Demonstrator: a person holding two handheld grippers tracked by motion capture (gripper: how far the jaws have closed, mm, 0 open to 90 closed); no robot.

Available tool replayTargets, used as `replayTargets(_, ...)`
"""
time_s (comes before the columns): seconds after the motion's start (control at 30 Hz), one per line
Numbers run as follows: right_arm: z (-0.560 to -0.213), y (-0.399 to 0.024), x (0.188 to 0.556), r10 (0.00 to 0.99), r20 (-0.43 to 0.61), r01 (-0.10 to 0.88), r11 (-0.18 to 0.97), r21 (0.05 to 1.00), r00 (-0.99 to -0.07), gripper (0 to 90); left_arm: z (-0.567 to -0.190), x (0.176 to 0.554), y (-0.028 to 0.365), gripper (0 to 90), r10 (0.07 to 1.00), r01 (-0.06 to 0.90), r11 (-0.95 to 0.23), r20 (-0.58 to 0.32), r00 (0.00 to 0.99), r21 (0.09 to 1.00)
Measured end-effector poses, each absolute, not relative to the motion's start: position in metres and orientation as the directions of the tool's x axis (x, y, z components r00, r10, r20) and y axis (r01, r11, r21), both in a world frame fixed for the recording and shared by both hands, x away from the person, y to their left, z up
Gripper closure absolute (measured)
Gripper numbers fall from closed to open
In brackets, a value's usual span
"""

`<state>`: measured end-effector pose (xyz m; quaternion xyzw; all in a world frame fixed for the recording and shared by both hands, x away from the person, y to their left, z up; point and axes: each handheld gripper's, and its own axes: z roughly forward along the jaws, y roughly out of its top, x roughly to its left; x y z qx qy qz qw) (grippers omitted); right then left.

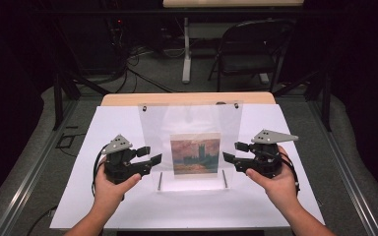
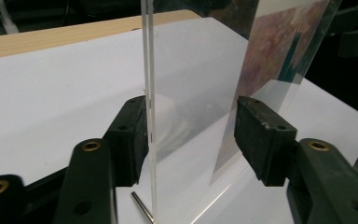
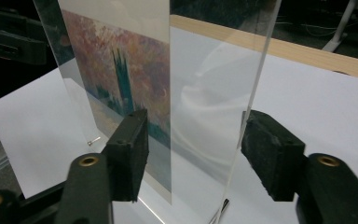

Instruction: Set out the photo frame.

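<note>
My claws at the clear frame

My left claw [image 1: 150, 156] and right claw [image 1: 235, 153] are open, the clear frame [image 1: 189, 123] edges between their jaws.

No legible text, labels, brands, numbers or signs anywhere. Painted print [image 1: 195, 154] inside upright clear acrylic frame [image 1: 189, 118]: picture only, without lettering.

I see the clear frame [image 1: 192, 142] standing upright mid-worktop — a reddish painting print [image 1: 195, 155] sandwiched in its lower half.
</note>
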<state>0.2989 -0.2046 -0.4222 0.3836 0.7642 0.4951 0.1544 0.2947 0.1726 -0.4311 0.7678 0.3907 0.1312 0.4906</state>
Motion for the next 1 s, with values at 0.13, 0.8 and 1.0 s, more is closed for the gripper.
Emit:
replayTargets(0.13,-0.424,-0.202,0.294,0.754,0.089,0.418,0.258,0.871,-0.651,29.2,-0.432,0.290,0.176,34.5,0.752,0.448,-0.248,-0.121,0.648,0.859)
replayTargets(0.8,-0.447,-0.235,0.273,0.808,0.093,0.426,0.205,0.881,-0.582,26.3,-0.459,0.265,0.215,31.9,0.827,0.461,-0.216,-0.090,0.554,0.861)
replayTargets(1.0,-0.469,-0.246,0.263,0.840,0.089,0.441,0.189,0.877,-0.535,26.9,-0.484,0.265,0.225,32.0,0.851,0.511,-0.171,-0.135,0.507,0.842)
